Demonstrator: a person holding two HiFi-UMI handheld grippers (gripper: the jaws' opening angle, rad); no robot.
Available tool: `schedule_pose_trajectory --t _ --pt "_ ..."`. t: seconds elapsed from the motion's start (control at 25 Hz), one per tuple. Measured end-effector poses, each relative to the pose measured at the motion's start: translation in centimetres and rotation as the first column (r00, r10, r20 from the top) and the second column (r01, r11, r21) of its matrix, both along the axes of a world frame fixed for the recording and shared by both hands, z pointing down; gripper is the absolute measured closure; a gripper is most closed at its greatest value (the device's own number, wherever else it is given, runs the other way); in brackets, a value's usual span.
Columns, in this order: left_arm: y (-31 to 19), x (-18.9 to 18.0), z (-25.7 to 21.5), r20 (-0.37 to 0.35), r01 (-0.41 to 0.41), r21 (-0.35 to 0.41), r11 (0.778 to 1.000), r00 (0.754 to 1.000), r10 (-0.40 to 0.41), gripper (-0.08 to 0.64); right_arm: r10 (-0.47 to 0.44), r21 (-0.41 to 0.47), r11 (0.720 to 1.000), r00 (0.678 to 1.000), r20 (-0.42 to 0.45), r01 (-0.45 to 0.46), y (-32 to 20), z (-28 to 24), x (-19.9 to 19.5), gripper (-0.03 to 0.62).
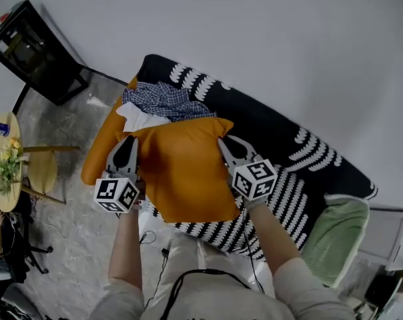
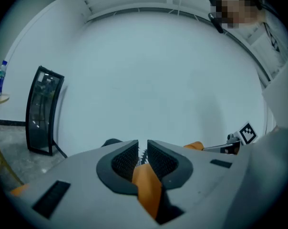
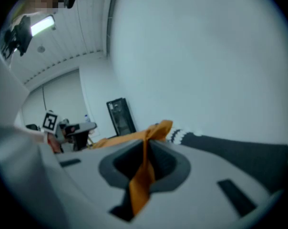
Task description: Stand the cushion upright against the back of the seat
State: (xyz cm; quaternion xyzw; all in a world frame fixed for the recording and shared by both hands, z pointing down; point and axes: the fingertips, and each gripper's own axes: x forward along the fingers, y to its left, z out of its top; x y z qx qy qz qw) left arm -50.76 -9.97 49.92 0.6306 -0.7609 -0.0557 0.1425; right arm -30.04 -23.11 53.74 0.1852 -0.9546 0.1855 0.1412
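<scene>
An orange cushion [image 1: 185,169] hangs lifted above a black sofa [image 1: 281,135] patterned with white stripes. My left gripper [image 1: 129,145] is shut on the cushion's left edge, and my right gripper [image 1: 226,147] is shut on its right edge. In the left gripper view a fold of the orange cushion fabric [image 2: 148,190] is pinched between the jaws of the left gripper [image 2: 142,156]. The right gripper view shows the right gripper [image 3: 146,162] clamped on the orange cushion edge [image 3: 143,180], with the sofa back [image 3: 239,151] beyond.
A checked cloth [image 1: 165,100] and a white piece [image 1: 140,117] lie on the sofa's far left end, over another orange cushion [image 1: 101,149]. A pale green cushion [image 1: 335,239] sits at the right end. A black cabinet [image 1: 35,52] and round side tables [image 1: 8,162] stand left.
</scene>
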Motion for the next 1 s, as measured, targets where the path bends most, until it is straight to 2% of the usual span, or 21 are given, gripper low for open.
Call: schedule_pose_trajectory --t 0.12,0.2,0.32,0.44,0.72,0.84,1.0 --pt "-0.4 2.8 -0.4 -0.055 -0.043 -0.036 0.998 0.998 0.041 0.474 -0.051 0.051 0.997 0.999 -0.009 0.052 2.2 -1.2 -0.9 0.537" --pt "-0.7 4.7 -1.1 -0.078 -0.083 -0.024 0.996 0.994 0.081 0.444 -0.089 0.084 0.992 0.996 -0.014 0.090 3.8 -2.1 -1.5 0.537" --pt "-1.1 7.4 -2.8 -0.080 -0.146 0.008 0.989 0.986 0.146 0.405 -0.141 0.139 0.980 0.990 -0.029 0.143 5.9 -3.2 -2.5 0.537" --pt "-1.1 9.0 -4.1 -0.065 -0.192 -0.017 0.981 0.979 0.191 0.379 -0.191 0.197 0.961 0.981 -0.044 0.196 8.2 -4.1 -3.6 0.537" --pt "-1.0 10.5 -6.3 -0.077 -0.255 -0.048 0.966 0.965 0.251 0.333 -0.290 0.296 0.905 0.953 -0.094 0.304 13.1 -5.7 -6.2 0.537" --pt "-0.6 10.6 -6.6 -0.068 -0.244 -0.080 0.966 0.969 0.239 0.319 -0.319 0.345 0.873 0.939 -0.130 0.345 14.8 -6.2 -7.2 0.537" --pt "0.0 10.3 -6.1 -0.046 -0.209 -0.151 0.966 0.978 0.204 0.304 -0.343 0.421 0.816 0.918 -0.197 0.395 16.8 -6.2 -8.3 0.537"
